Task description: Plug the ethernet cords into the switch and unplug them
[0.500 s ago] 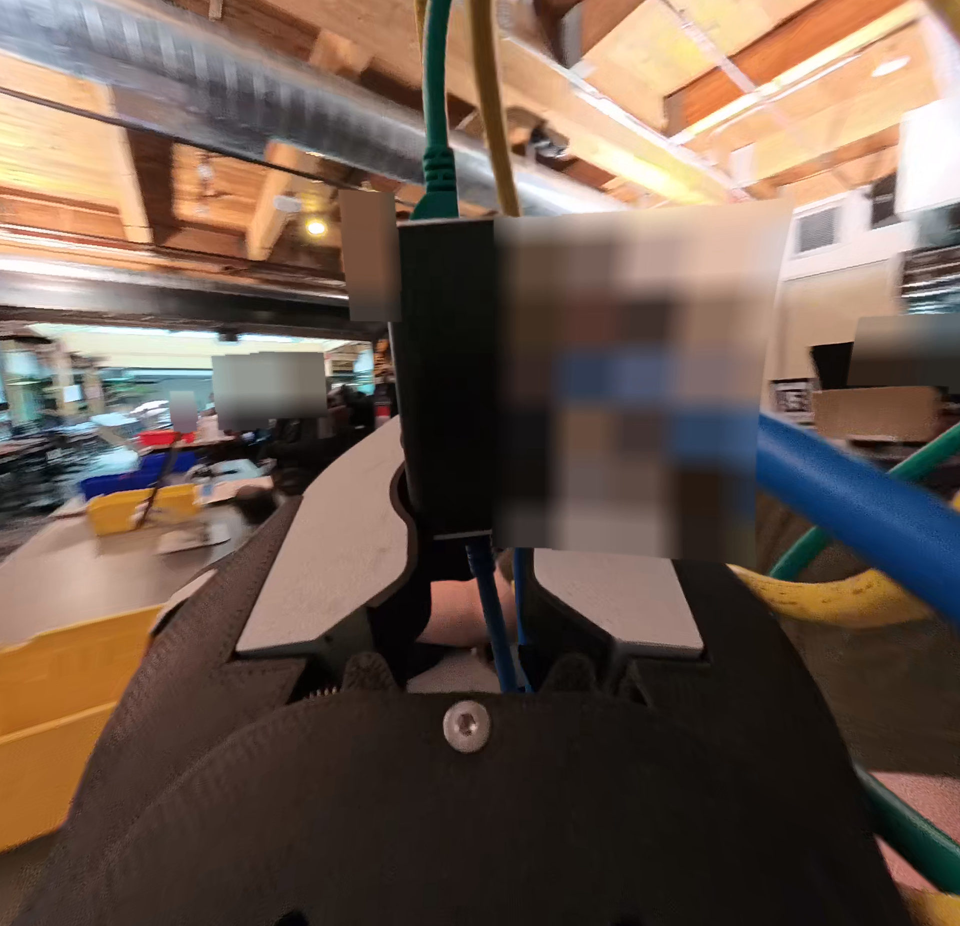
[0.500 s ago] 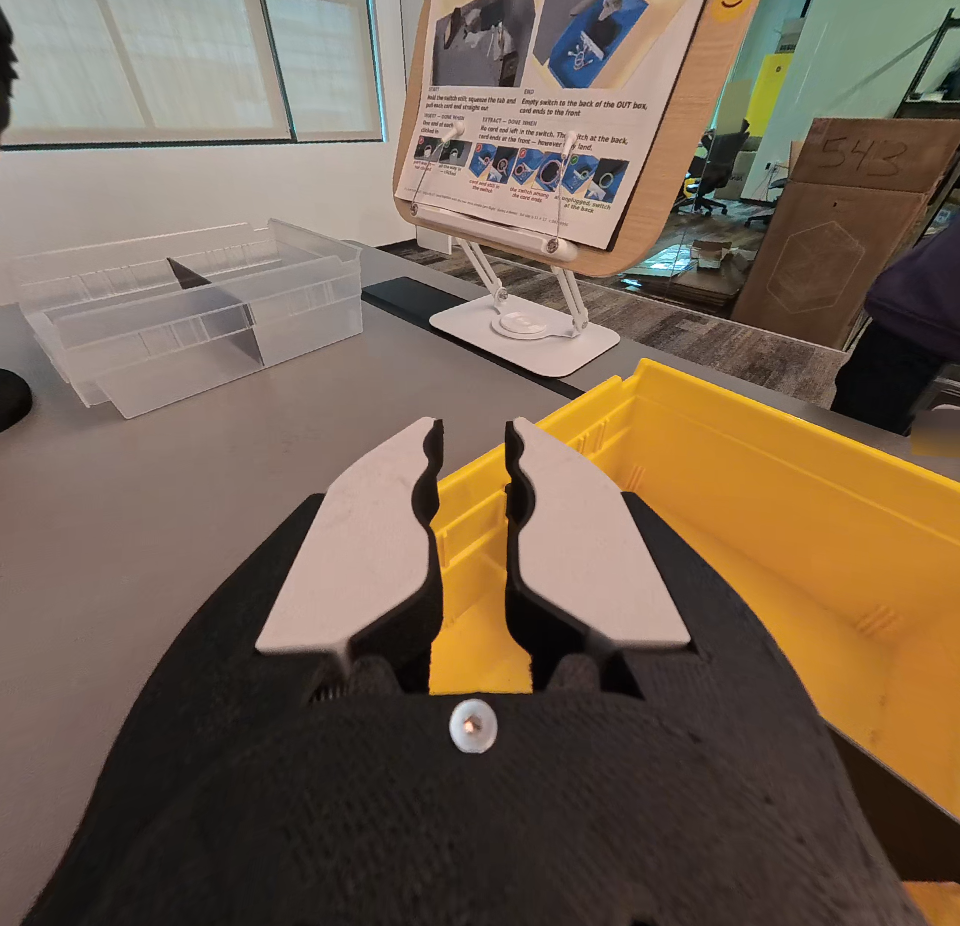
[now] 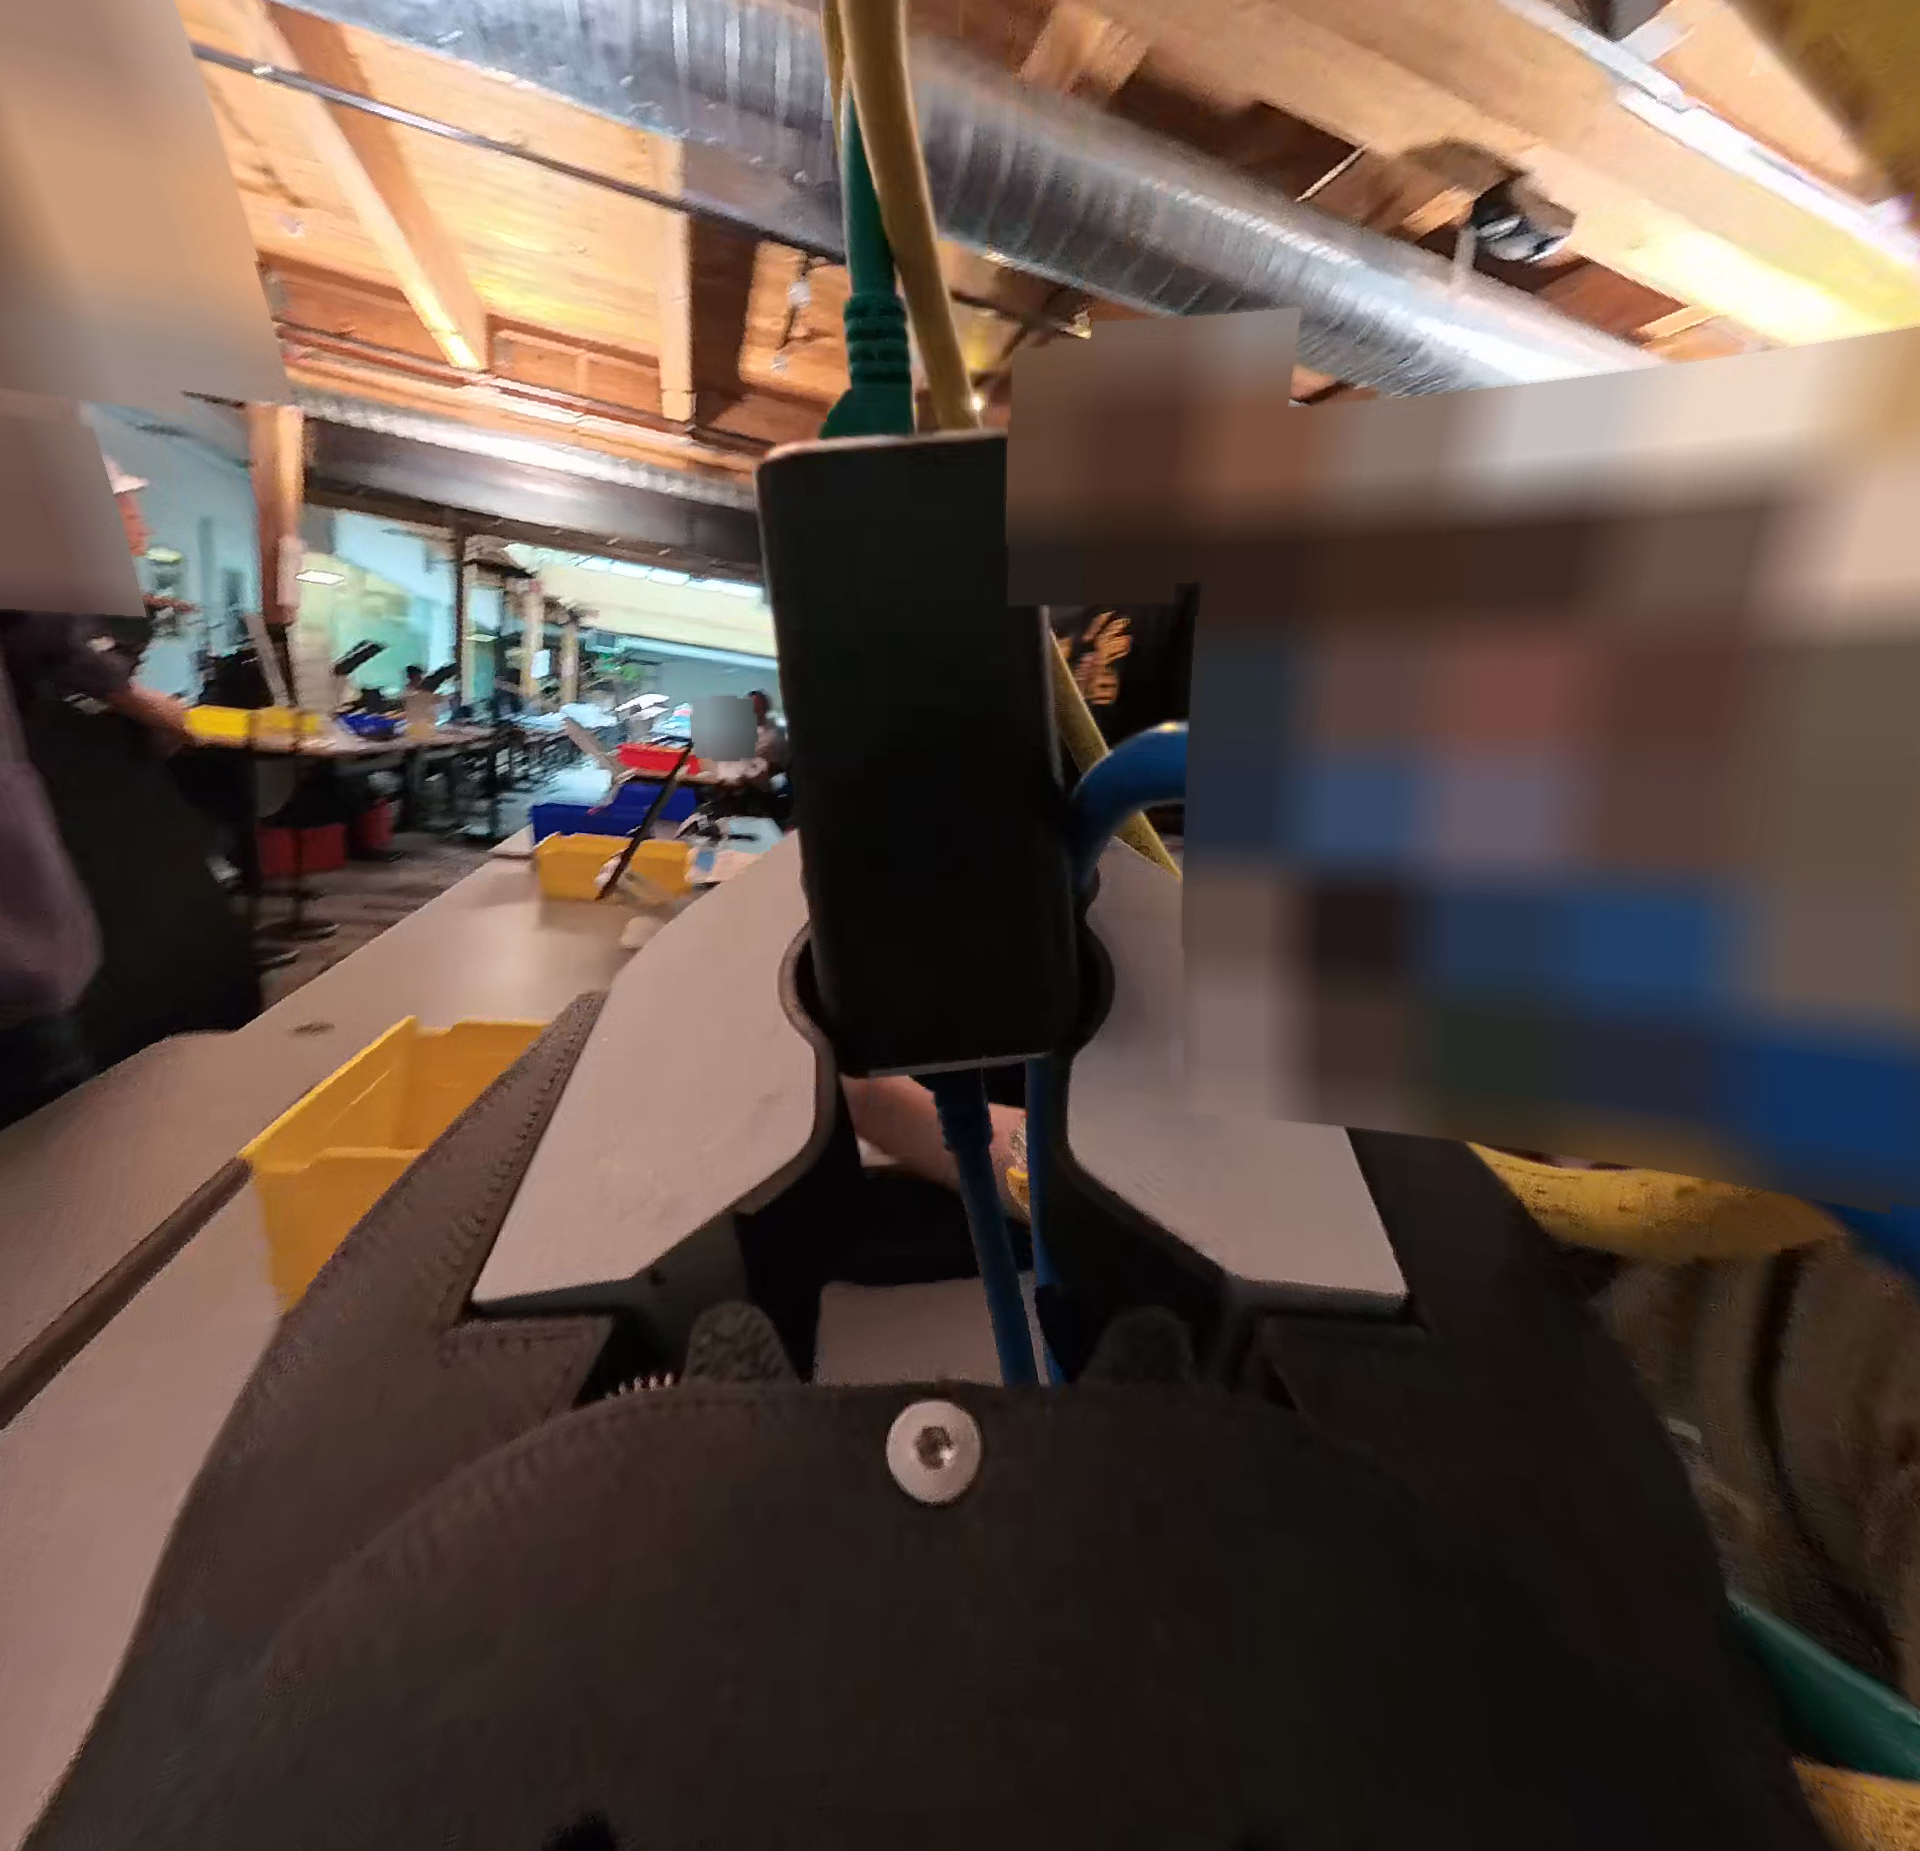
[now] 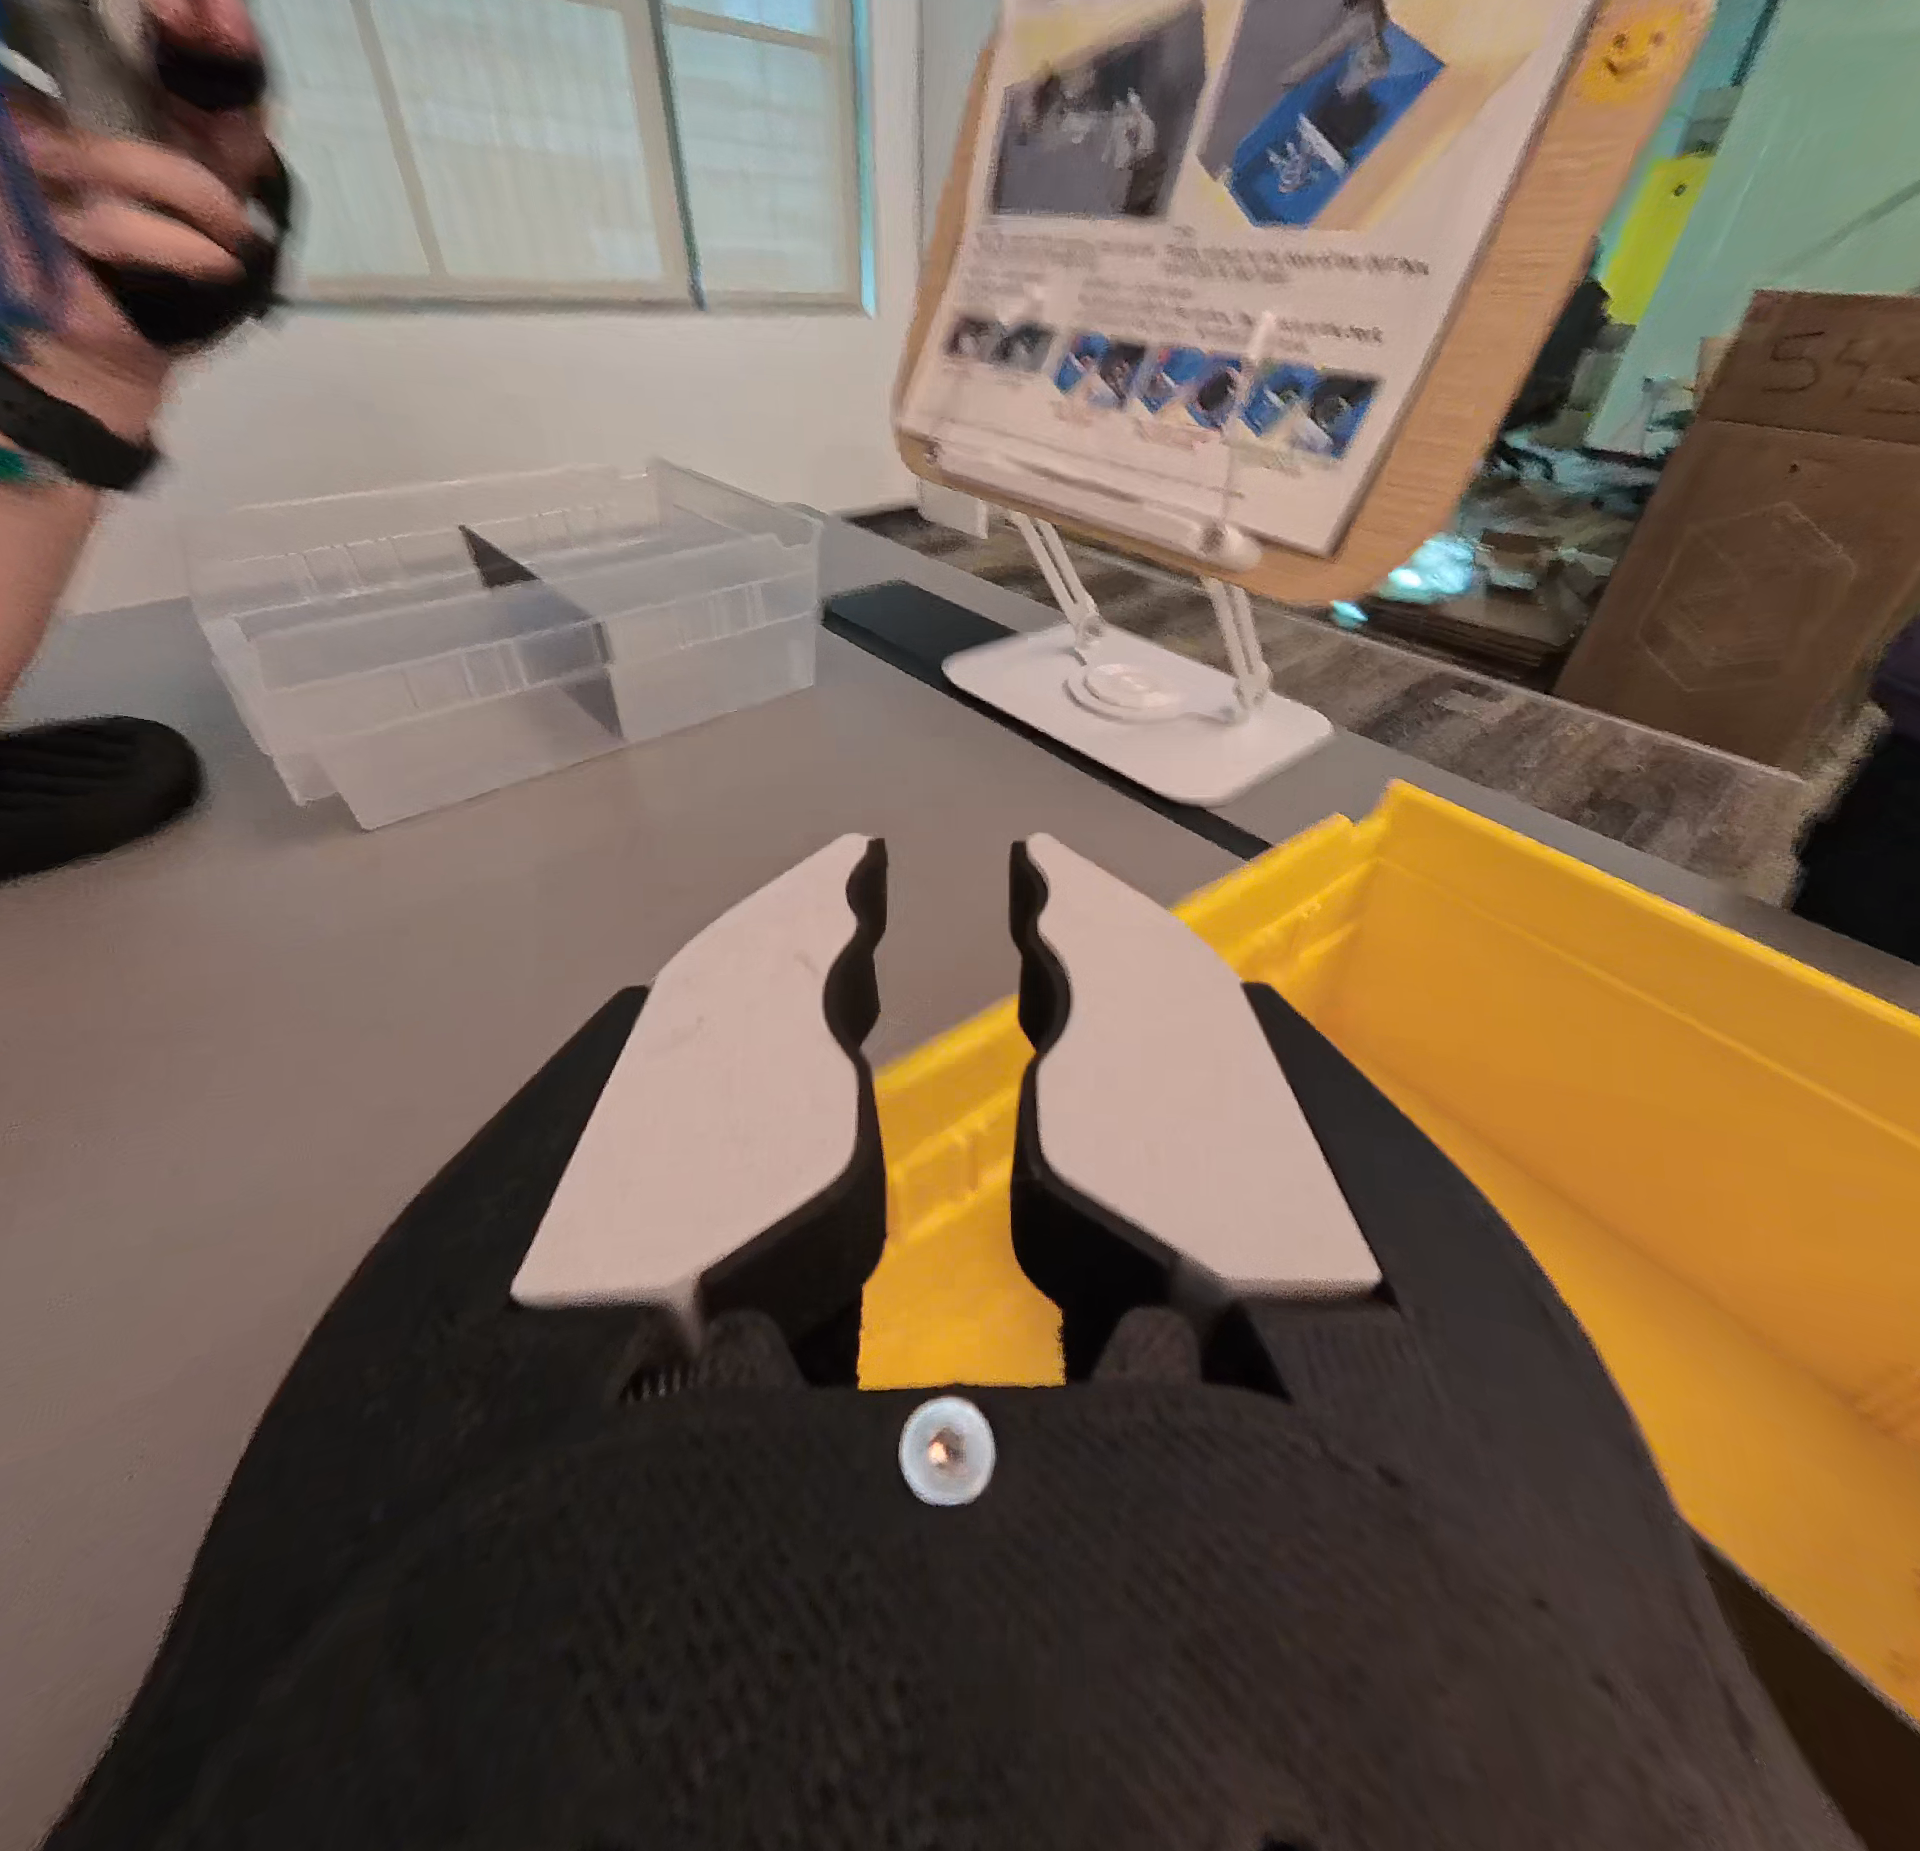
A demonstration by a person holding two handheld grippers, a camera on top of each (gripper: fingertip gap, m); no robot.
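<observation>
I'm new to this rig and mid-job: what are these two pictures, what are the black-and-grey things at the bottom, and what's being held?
Each picture comes from a camera on a hand-held pair of tongs, looking along its two grey fingers. In the left view, the left tongs are shut on a black switch, lifted toward the ceiling; a green cord and a yellow cord meet its far end, and a blue cord leaves its near end. In the right view, the right tongs are open and hold nothing, above a grey table with a yellow bin, a clear bin and an instruction board.
</observation>
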